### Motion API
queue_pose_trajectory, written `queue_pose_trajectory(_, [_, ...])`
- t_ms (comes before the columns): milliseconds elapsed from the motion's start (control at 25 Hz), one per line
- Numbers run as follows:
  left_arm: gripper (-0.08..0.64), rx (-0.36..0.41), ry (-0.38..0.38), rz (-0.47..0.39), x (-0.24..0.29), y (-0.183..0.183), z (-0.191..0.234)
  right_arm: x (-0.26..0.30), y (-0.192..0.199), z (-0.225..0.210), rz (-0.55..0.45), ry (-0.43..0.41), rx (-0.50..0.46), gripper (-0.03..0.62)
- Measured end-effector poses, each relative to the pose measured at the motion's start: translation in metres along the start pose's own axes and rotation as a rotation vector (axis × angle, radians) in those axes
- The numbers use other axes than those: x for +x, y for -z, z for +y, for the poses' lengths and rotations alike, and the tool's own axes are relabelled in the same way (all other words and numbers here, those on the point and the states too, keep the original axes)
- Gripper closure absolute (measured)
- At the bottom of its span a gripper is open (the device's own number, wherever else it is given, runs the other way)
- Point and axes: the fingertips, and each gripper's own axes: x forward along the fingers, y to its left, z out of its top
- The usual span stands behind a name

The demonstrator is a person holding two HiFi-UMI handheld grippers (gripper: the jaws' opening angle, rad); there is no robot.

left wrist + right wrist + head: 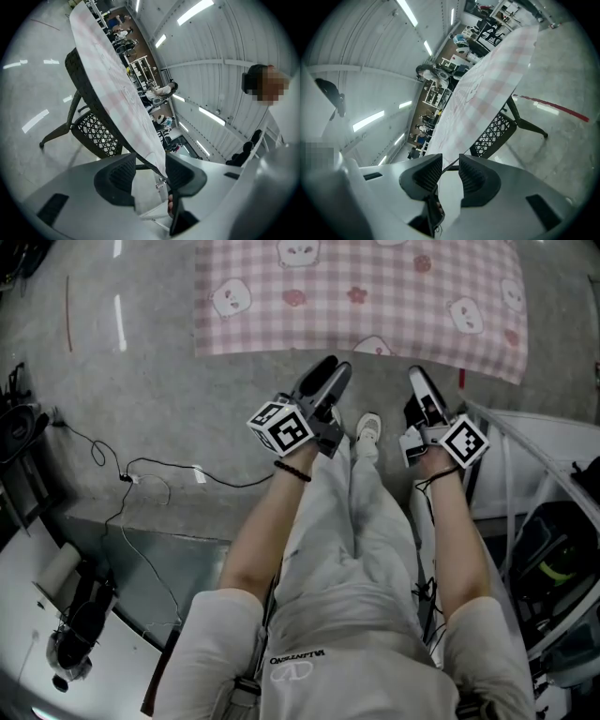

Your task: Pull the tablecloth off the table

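A pink checked tablecloth (356, 296) with small animal faces covers the table at the top of the head view. Its near edge hangs just ahead of both grippers. My left gripper (333, 369) points at that edge, jaws apart; in the left gripper view (150, 171) the tablecloth (117, 89) runs down to the gap, close to the right jaw. My right gripper (419, 379) sits near the edge further right. Its jaws (450, 171) stand closer together, with the tablecloth (487, 89) edge lined up on the narrow gap. I see nothing pinched.
Black lattice table legs (96, 133) (494, 131) stand under the cloth. Cables (141, 474) trail over the concrete floor at left. White equipment (553, 446) crowds the right side. A red floor line (553, 107) runs past the table. The person's legs and shoe (368, 427) are between the grippers.
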Motion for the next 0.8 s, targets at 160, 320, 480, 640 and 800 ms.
queue_pose_trajectory(160, [0.380,-0.010,0.008,-0.006,0.005,0.004,0.011,0.006,0.000,-0.015,-0.027,0.008,0.045,0.472])
queue_pose_trajectory(320, [0.380,-0.037,0.023,-0.028,0.009,0.006,0.018,0.011,-0.002,-0.024,-0.062,-0.003,0.089,0.469])
queue_pose_trajectory(480, [0.380,-0.048,0.032,-0.040,0.013,0.006,0.020,0.013,-0.006,-0.030,-0.108,-0.024,0.142,0.469])
queue_pose_trajectory(640, [0.380,-0.060,0.053,-0.064,0.019,0.004,0.023,0.017,-0.013,-0.033,-0.140,-0.045,0.157,0.469])
queue_pose_trajectory(800, [0.380,-0.059,0.067,-0.088,0.025,-0.001,0.024,0.021,-0.017,-0.035,-0.164,-0.063,0.176,0.471])
